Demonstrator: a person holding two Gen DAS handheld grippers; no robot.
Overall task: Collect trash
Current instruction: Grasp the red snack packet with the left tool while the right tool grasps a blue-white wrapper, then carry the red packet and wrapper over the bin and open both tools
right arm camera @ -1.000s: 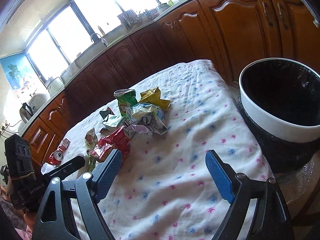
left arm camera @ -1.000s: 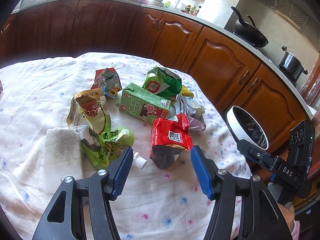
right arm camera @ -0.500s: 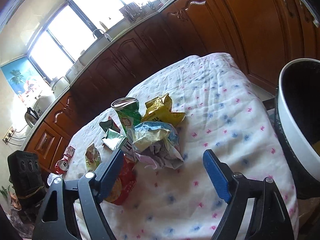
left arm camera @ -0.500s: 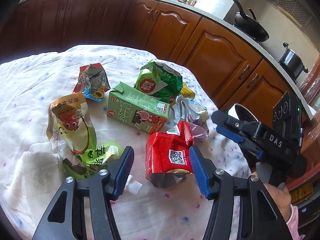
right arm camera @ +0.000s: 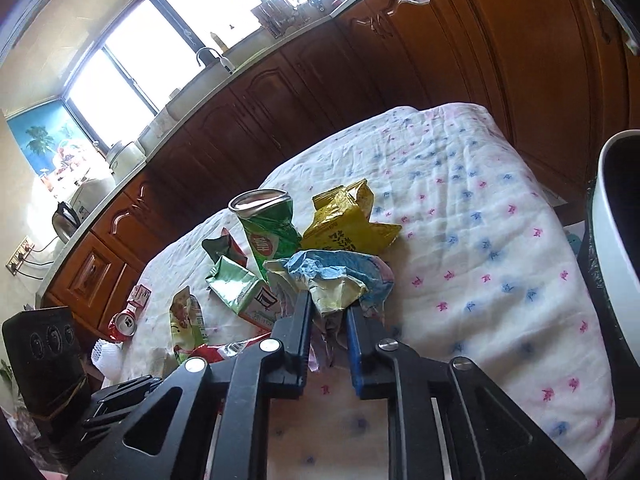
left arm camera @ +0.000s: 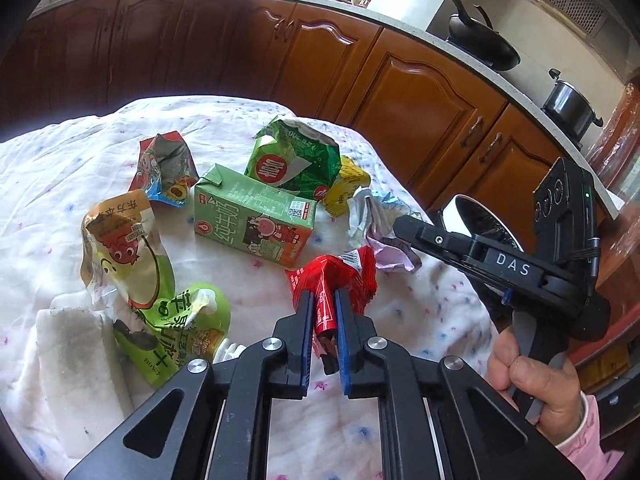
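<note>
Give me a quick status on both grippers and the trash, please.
Left gripper just closed on red wrapper. Right gripper just closed on crumpled pale wrapper. Both wrappers still on tablecloth. Bin at right, path clear.

A home kitchen: wooden cabinets point(left arm camera: 420, 92) carry a pale countertop point(left arm camera: 404, 26), on which stand a wok point(left arm camera: 484, 46), a pot point(left arm camera: 568, 106) and a sink tap point(right arm camera: 208, 54).

Daylight poured through the far-left window point(right arm camera: 132, 60), blown out to white glare — the cabinets point(right arm camera: 320, 92) beneath fell into deep shadow. The tablecloth point(right arm camera: 480, 216) was brightly lit and sharp. Fisheye bending curved the edges, with black vignetted corners.
</note>
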